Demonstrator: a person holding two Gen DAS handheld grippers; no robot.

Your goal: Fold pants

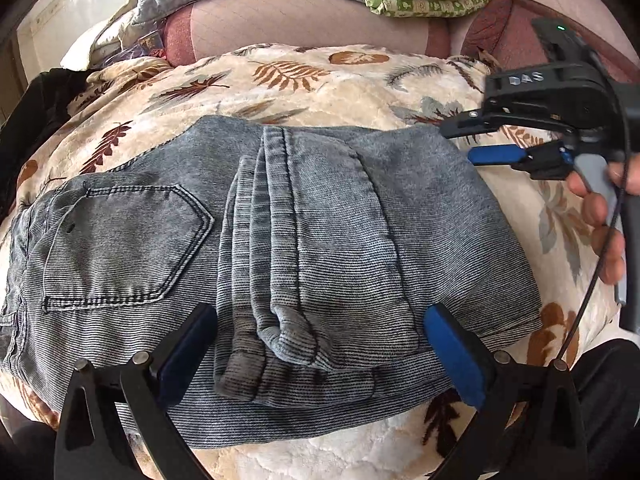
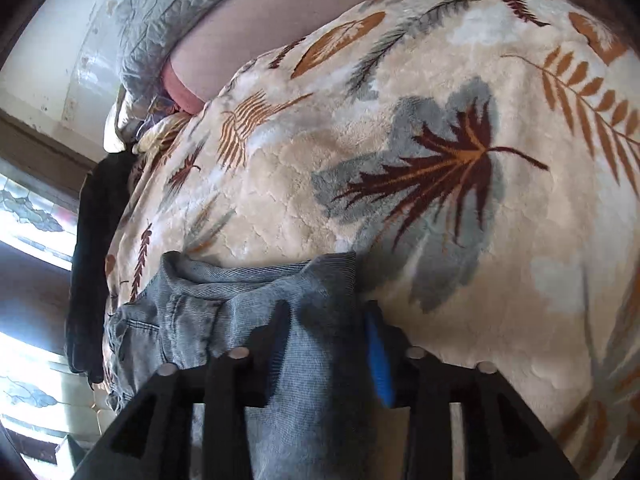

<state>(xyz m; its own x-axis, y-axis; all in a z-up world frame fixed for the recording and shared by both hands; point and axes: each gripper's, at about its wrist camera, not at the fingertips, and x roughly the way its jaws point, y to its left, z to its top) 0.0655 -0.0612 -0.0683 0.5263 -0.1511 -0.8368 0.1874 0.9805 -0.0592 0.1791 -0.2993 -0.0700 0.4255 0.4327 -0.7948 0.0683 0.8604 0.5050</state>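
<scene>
**Jeans nearly folded, both claws loose**

The left claw point(image 1: 320, 356) hangs with its jaws spread wide, straddling the near edge of the jeans point(image 1: 280, 240) without gripping; the folded leg ends lie between its pads. The right claw point(image 1: 472, 144) hovers at the far right corner of the jeans, its fingers parted with a small gap and nothing between them. In its own view, cloth runs under the fingers, yet whether the pads touch it is hard to tell.

The jeans lie in a compact stack on the leaf-print blanket point(image 1: 360, 76), back pocket point(image 1: 124, 244) to the left of the leg ends, waistband at the far left.

Judging by this, only a last fold or a tidy-up remains. To do it well, each claw should bite through all layers at a corner — not just the top one — and lift together so the stack does not shear on the plush blanket.

The layers under the stack are hidden, so how even the lower folds are cannot be seen. The waistband is cut off by the left view's edge, and the right view shows only one corner of the jeans.
</scene>
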